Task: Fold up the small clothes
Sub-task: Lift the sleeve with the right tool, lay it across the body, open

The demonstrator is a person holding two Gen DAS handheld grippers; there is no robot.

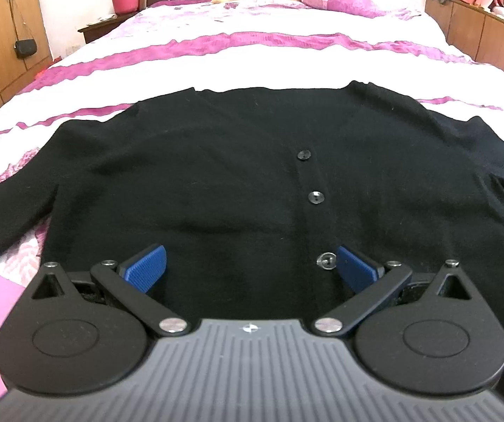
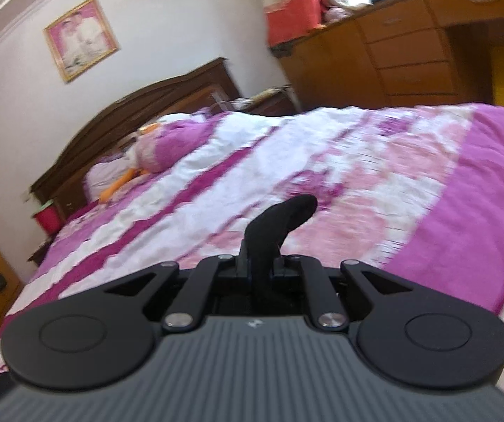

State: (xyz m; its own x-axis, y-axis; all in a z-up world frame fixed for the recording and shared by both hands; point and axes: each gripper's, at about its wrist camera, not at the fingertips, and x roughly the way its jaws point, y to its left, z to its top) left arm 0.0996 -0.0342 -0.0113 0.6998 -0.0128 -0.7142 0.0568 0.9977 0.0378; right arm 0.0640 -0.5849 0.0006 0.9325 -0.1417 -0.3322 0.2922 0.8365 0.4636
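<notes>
Left wrist view looked steeply down on the cardigan [image 1: 252, 176], which lay flat and buttoned on the bed [image 1: 252, 59], and the left gripper [image 1: 250, 269] hovered over its lower front with both blue pads [image 1: 146, 267] spread wide and nothing between them. Right wrist view alone showed the right gripper [image 2: 259, 263], pointing nearly level across the bed, its jaws closed on a black fold of the cardigan that stuck up between them. Only that view showed the framed picture [image 2: 81, 37] on the wall.

Black cardigan [image 1: 216, 176] on pink, white and magenta floral bedspread [image 1: 287, 59].
</notes>
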